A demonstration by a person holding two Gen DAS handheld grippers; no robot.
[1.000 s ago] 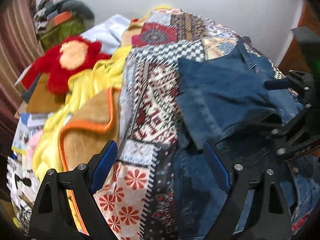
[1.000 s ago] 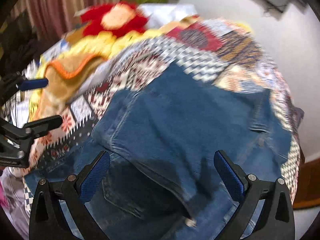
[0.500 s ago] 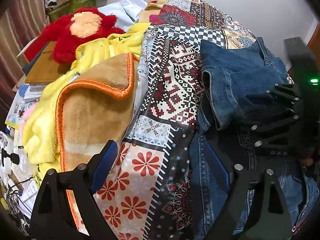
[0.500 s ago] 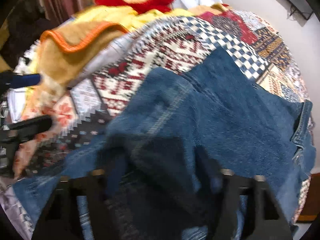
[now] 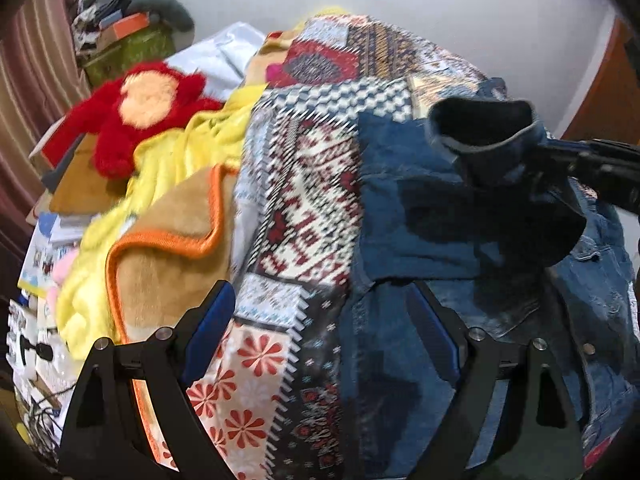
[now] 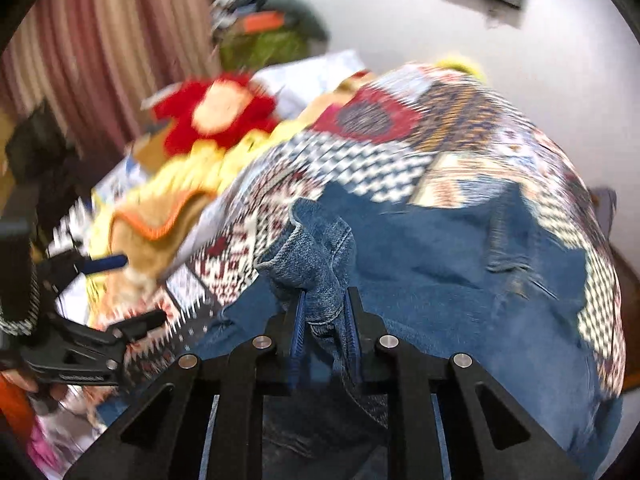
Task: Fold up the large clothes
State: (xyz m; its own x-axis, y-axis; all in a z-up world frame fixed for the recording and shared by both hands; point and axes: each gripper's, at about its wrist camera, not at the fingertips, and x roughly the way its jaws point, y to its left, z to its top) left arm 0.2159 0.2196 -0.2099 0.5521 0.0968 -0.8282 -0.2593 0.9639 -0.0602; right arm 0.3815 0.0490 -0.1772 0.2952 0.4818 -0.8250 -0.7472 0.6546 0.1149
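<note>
The right claw (image 6: 323, 312) is closing on a bunched fold of the denim garment (image 6: 460, 272); its blue pads already pinch the cloth from both sides, and the gathered edge stands up just beyond the fingertips. The rest of the denim spreads ahead of and to the right of this claw, lying on the patchwork bedspread (image 6: 460, 128) that covers the bed.

The left claw (image 5: 320, 320) stands wide open with nothing between its pads. It hovers over the seam where the bedspread meets the near edge of the denim; the right pad sits above the blue cloth, the left pad above the floral patches. From this view the lifted denim fold (image 5: 480, 128) hangs up and to the right of the left claw, held by the dark right claw entering from the right edge.

To the left of both claws lies a tan blanket with orange trim (image 5: 168, 248), folded back onto a yellow blanket (image 5: 168, 160). Farther beyond on that side rests a red plush toy (image 5: 144, 120), then a white pillow (image 5: 216, 56). A heap of clutter (image 5: 128, 20) sits by the striped curtain (image 5: 36, 60) at far left. A white wall (image 5: 460, 12) rises behind the bed.
</note>
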